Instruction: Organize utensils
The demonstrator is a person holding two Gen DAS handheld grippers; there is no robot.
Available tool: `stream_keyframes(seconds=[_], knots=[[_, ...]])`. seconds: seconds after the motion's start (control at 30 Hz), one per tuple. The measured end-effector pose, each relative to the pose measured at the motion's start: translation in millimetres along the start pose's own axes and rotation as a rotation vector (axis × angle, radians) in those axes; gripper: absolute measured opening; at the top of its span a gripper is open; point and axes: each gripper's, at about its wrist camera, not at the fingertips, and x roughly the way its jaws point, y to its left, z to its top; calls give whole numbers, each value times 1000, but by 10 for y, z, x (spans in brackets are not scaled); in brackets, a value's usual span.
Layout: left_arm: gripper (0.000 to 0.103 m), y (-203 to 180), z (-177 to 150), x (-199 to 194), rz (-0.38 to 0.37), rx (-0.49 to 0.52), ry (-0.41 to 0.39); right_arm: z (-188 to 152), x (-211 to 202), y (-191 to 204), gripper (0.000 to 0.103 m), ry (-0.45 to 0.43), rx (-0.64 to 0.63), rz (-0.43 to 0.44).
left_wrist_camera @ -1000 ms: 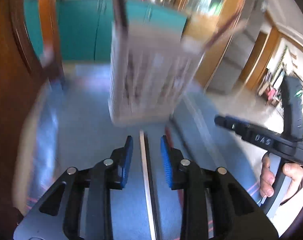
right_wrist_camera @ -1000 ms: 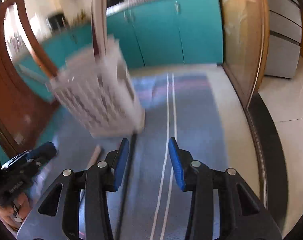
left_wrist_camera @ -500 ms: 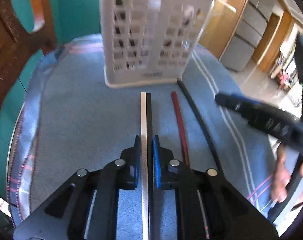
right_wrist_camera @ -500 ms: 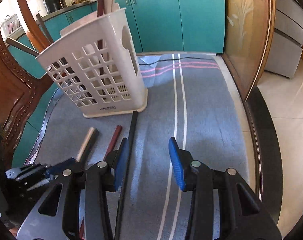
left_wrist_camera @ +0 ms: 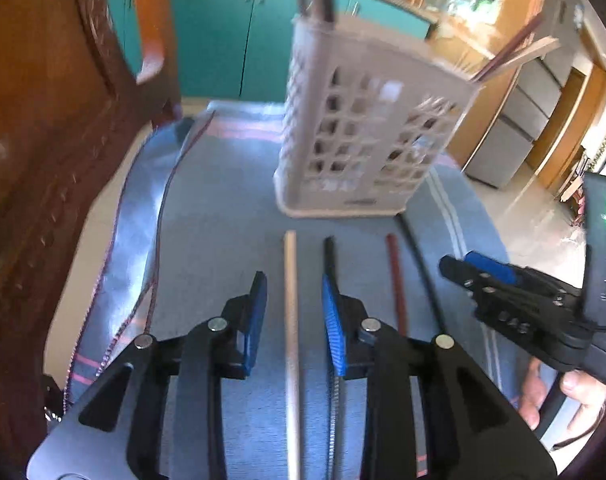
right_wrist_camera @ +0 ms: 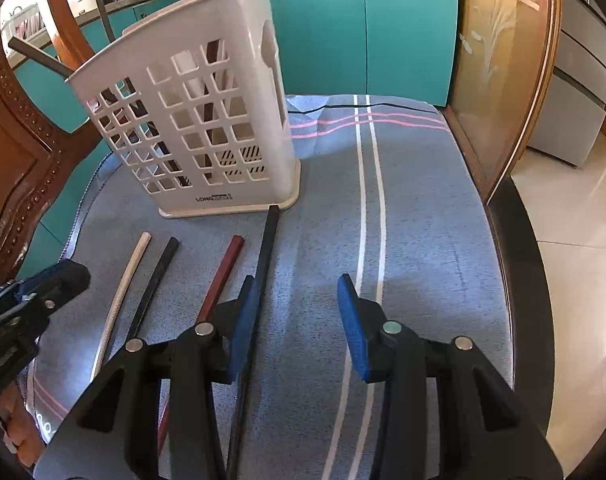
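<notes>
Straddling the white round chopstick point(left_wrist_camera: 290, 312) in front of the white perforated plastic utensil basket point(right_wrist_camera: 191, 120), left hand-held gripper point(left_wrist_camera: 294, 312) is gaping, gripping nothing; right hand-held gripper point(right_wrist_camera: 299, 320) is also spread, empty. Risk: closing off-centre is catching the neighbouring black square chopstick point(left_wrist_camera: 330, 256) too.

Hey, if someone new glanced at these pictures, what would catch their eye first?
The white slotted plastic utensil holder standing at the far end of the blue striped cloth, sticks already poking from its top. Next, four loose chopsticks lying before it: white, black, dark red and long black.
</notes>
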Motion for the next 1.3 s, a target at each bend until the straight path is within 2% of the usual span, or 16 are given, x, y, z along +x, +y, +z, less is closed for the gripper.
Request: stream_keyframes(seconds=[0.13, 0.27, 0.43, 0.57, 0.73, 0.8, 0.87, 1.07, 1.17, 1.3], knots=[[30, 57, -38, 146, 23, 5, 62, -14, 17, 48, 41, 6, -9, -4], [33, 5, -51, 321, 43, 29, 90, -19, 39, 85, 41, 11, -19, -9], [34, -30, 23, 493, 75, 37, 110, -3, 107, 134, 41, 21, -43, -68], [35, -103, 19, 536, 120, 83, 117, 7, 153, 196, 41, 34, -61, -45], [40, -141, 18, 560, 149, 119, 113, 55, 257, 315, 41, 43, -116, -86], [43, -132, 30, 569, 153, 111, 113, 77, 322, 299, 35, 53, -98, -87], [43, -126, 29, 575, 153, 109, 111, 94, 331, 295, 9, 50, -95, -98], [45, -110, 25, 556, 156, 113, 109, 9, 213, 212, 7, 123, -19, -48], [49, -116, 24, 559, 169, 109, 108, -95, 131, 134, 7, 109, 29, -34], [51, -128, 34, 569, 177, 98, 110, -86, 142, 142, 8, 106, 13, -37]])
